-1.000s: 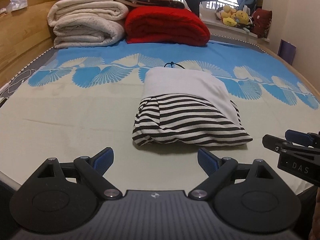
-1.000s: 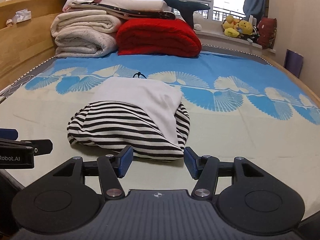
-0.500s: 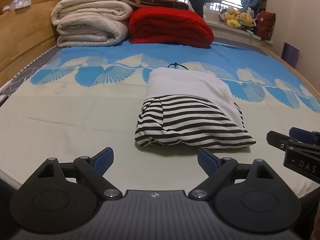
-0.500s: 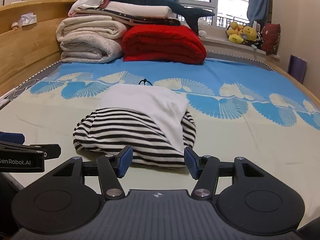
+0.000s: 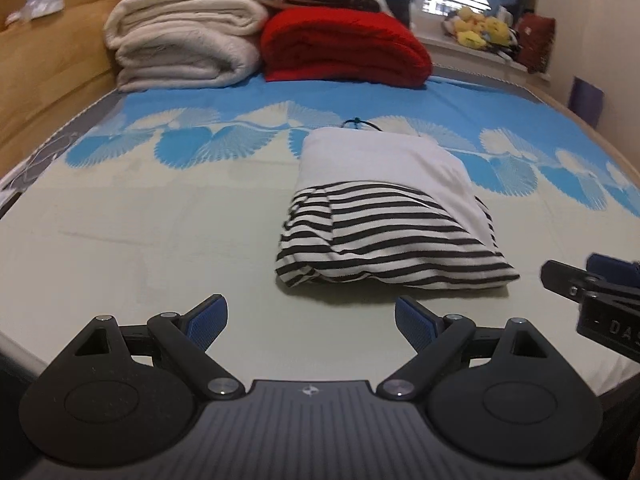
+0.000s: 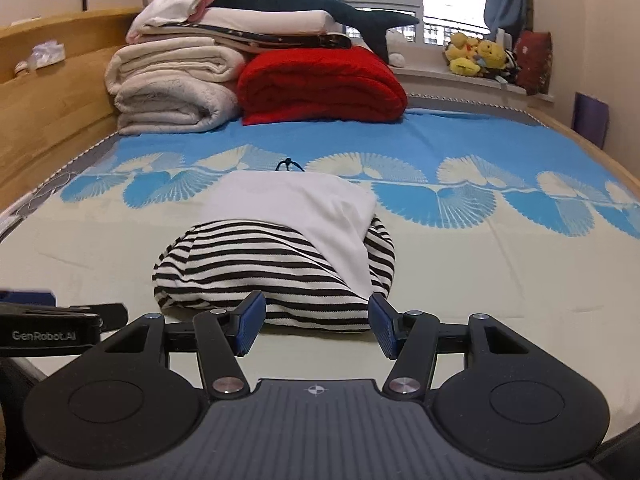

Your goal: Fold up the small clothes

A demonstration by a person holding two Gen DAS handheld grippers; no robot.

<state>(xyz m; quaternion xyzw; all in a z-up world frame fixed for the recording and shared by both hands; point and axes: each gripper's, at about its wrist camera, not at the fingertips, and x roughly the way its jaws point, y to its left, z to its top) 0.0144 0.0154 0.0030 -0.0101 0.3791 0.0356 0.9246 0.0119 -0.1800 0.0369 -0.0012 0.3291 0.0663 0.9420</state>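
A folded garment (image 5: 384, 216), white on top with a black-and-white striped part toward me, lies on the bed; it also shows in the right wrist view (image 6: 280, 256). My left gripper (image 5: 311, 322) is open and empty, a little in front of the bundle's near edge. My right gripper (image 6: 316, 330) is open and empty, its fingertips just short of the striped edge. Each gripper shows at the edge of the other's view: the right one (image 5: 592, 292) and the left one (image 6: 60, 316).
The bed sheet (image 5: 140, 240) is pale with a blue fan pattern. Folded cream blankets (image 6: 172, 88) and a red blanket (image 6: 320, 88) are stacked at the far end, with a toy shark (image 6: 312, 0) on top. A wooden headboard (image 6: 44, 92) runs along the left.
Both grippers have drawn back and sunk lower over the bed, still open. The folded garment has not moved.
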